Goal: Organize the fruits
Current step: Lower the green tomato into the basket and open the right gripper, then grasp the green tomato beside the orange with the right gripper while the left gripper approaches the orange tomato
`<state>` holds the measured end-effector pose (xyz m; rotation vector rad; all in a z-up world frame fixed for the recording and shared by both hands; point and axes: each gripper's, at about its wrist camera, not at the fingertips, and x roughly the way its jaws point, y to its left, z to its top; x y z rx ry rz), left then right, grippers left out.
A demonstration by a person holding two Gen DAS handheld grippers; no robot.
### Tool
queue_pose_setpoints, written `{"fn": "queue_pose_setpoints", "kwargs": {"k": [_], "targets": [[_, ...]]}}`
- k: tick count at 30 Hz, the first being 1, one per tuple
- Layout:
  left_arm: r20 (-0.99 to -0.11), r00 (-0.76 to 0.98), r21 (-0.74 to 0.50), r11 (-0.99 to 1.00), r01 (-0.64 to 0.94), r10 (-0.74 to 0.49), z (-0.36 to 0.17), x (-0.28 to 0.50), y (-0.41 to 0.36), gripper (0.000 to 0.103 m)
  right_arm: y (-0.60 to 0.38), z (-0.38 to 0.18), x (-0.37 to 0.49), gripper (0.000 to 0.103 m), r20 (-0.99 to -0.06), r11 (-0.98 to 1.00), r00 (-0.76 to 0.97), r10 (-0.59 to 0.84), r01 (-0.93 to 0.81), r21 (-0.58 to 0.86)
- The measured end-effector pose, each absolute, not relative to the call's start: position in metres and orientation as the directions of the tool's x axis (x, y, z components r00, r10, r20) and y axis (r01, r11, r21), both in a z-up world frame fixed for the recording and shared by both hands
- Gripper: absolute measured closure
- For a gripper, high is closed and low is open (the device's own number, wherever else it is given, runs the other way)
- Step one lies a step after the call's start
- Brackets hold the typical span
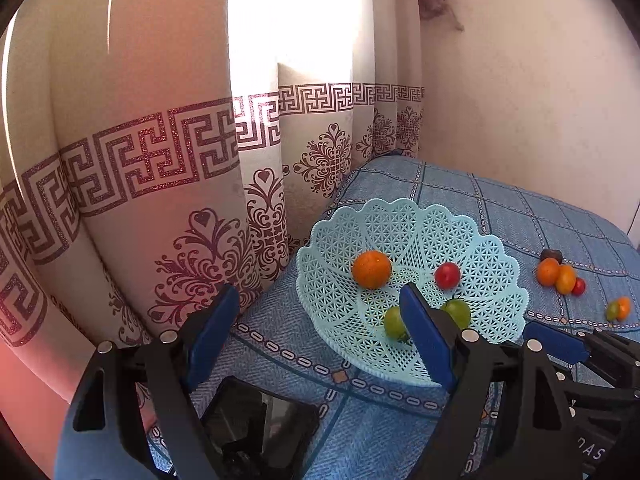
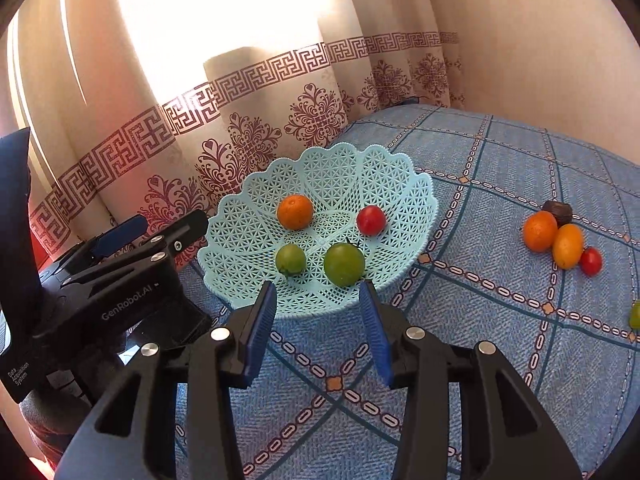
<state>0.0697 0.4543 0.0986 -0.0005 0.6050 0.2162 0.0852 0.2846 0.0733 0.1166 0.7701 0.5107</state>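
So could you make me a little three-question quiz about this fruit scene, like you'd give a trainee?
1. How many fruits lie in the basket?
2. True or false: the right gripper is holding a fruit.
3. Which dark thing touches the fruit pile on the cloth: A) a date-like lump, B) a spoon, C) a lid?

Key
1. Four: an orange, a red tomato, a small green fruit and a bigger green fruit.
2. False: it is open and empty, as is the left gripper.
3. A, the dark lump behind the loose orange.
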Motion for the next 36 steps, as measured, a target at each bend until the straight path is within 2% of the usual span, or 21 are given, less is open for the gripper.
{"fn": "queue_pose_setpoints", "kwargs": {"k": [14,28,36], "targets": [[-0.569,0.805,0.088,0.986,-0.141,0.166,0.099,0.075,0.423,0.019,0.228,0.067,0.075,0.059,-0.648,0.914,0.645,0.405,-0.287,0.286],[-0.596,0.800,0.104,0.995,-0.015,0.074,0.093,0.083,0.366,0.020,0.135,0.055,0.063,0.058,-0.675,0.956,0.688,0.267,-0.098,0.278],[-0.600,0.799,0.125,0.990,0.064,0.024,0.093,0.085,0.326,0.020,0.073,0.046,0.066,0.058,-0.689,0.944,0.695,0.205,0.046,0.327]]}}
